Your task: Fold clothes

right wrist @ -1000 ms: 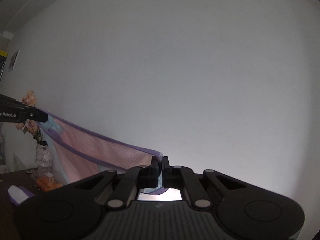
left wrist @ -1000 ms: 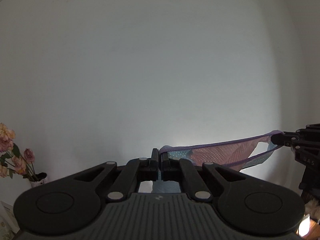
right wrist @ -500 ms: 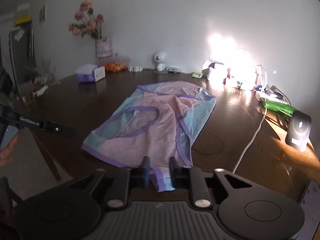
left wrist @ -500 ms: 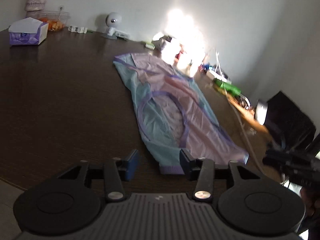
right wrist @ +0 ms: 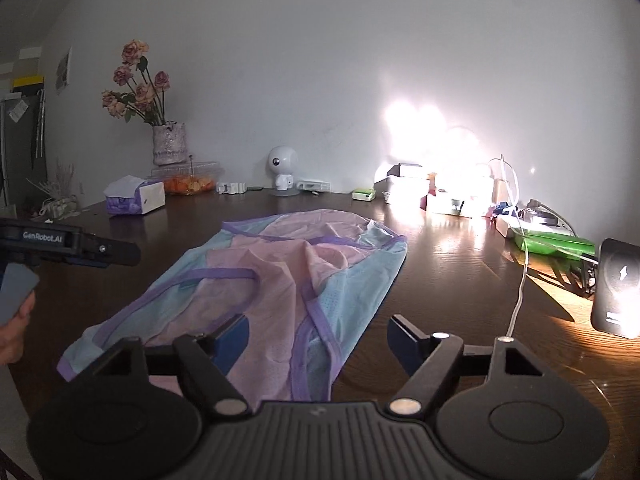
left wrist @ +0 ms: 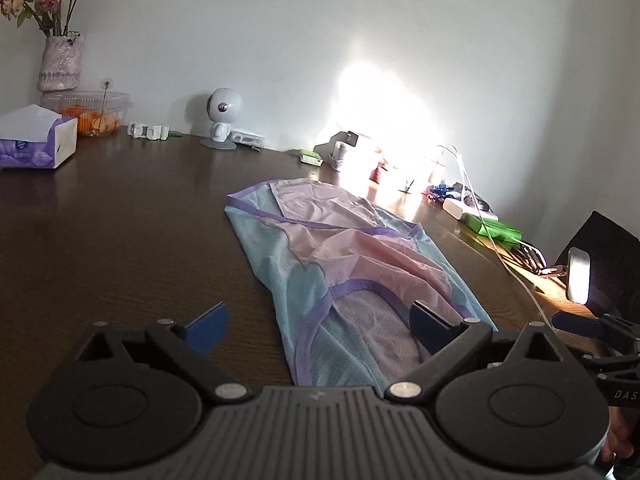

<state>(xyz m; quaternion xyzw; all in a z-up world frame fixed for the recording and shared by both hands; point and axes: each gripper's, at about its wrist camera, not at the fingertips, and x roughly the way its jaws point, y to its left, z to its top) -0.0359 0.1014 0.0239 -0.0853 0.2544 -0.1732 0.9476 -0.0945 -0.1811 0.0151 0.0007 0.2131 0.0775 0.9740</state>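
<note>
A sleeveless top (left wrist: pixel 344 276) in pink and light blue with purple trim lies spread flat on the dark wooden table (left wrist: pixel 120 240), its armholes and shoulder end nearest me. It also shows in the right wrist view (right wrist: pixel 280 280). My left gripper (left wrist: pixel 320 330) is wide open and empty, hovering just over the near edge of the top. My right gripper (right wrist: pixel 318 338) is wide open and empty over the top's near right corner. The left gripper shows at the left edge of the right wrist view (right wrist: pixel 120 252); the right gripper shows at the right edge of the left wrist view (left wrist: pixel 576 322).
At the table's back stand a tissue box (left wrist: pixel 38 142), a vase of dried roses (left wrist: pixel 60 62), a clear box of orange fruit (left wrist: pixel 94 114), a small white round camera (left wrist: pixel 223 118) and glare-lit clutter. A power strip and white cable (right wrist: pixel 520 280) and a black charger (right wrist: pixel 618 288) lie right.
A second ago both grippers were shut on the top's shoulder corners, holding it stretched in the air. They laid it flat on the table, let go, and have opened wider.
</note>
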